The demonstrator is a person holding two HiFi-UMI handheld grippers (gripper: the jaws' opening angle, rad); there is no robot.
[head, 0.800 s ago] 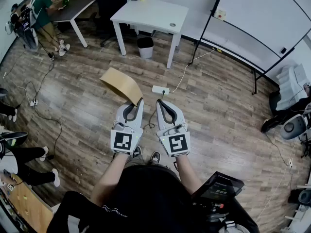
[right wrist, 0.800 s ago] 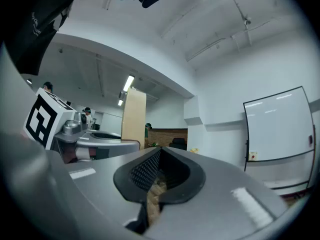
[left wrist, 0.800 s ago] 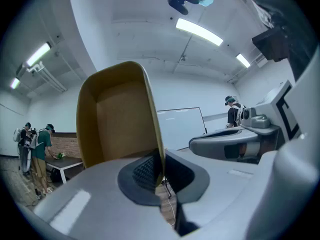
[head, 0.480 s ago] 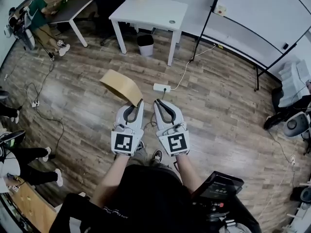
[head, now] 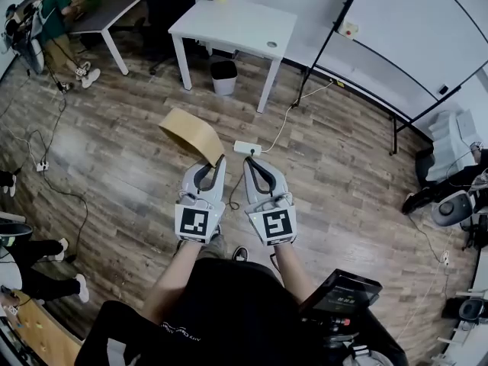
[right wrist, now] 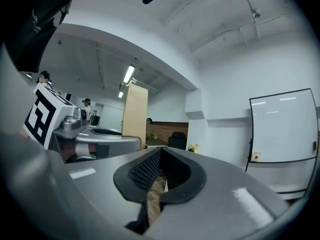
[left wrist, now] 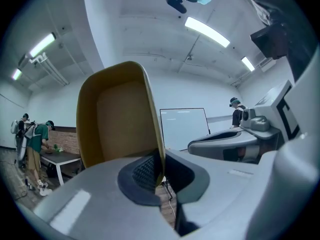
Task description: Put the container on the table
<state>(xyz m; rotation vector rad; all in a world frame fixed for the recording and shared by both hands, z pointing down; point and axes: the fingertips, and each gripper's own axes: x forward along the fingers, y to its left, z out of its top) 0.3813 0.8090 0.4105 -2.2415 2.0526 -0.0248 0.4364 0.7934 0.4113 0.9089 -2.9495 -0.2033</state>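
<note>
A tan, open-topped container (head: 190, 133) hangs in the air over the wooden floor, pinched by one wall in my left gripper (head: 221, 158), which is shut on it. Looking along the left gripper's jaws, the container (left wrist: 117, 124) stands up from them with its hollow inside facing the camera. My right gripper (head: 247, 161) is held level right beside the left one, shut with nothing between its pads (right wrist: 150, 170). From the right gripper view the container (right wrist: 135, 115) appears edge-on at the left. A white table (head: 236, 27) stands ahead near the wall.
A dark bin (head: 223, 77) sits under the white table. A white power strip (head: 247, 148) and its cable lie on the floor just ahead of the grippers. A whiteboard (head: 412, 36) on a stand is at the right. A person (head: 57, 17) stands at a grey desk (head: 107, 10) far left.
Both grippers keep their pose and the container stays in the left one. The room has slid in the head view: the white table and whiteboard stand slightly nearer and more central.
</note>
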